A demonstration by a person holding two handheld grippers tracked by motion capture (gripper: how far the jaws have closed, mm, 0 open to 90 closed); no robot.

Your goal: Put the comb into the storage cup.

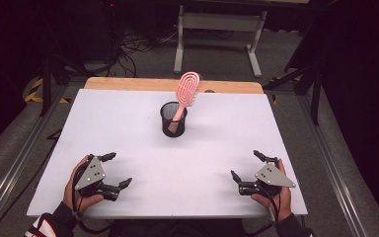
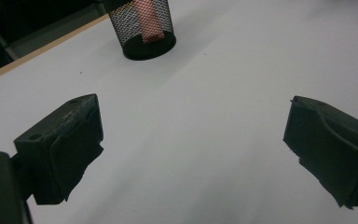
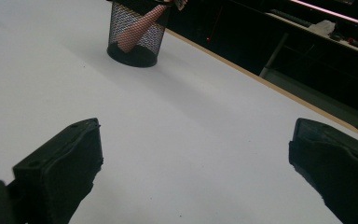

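Observation:
A pink hairbrush stands handle-down in a black mesh cup at the back middle of the white table. The brush head leans out to the right above the rim. My left gripper rests open at the front left, held by a hand, nothing between its jaws. My right gripper rests open at the front right, also with nothing in it. The left gripper view has the mesh cup far ahead, with the pink handle behind its mesh. In the right gripper view the mesh cup stands at upper left.
A wooden strip runs along the table's far edge. Beyond it stand a grey table frame and cables on the floor. Metal rails flank both sides of the table.

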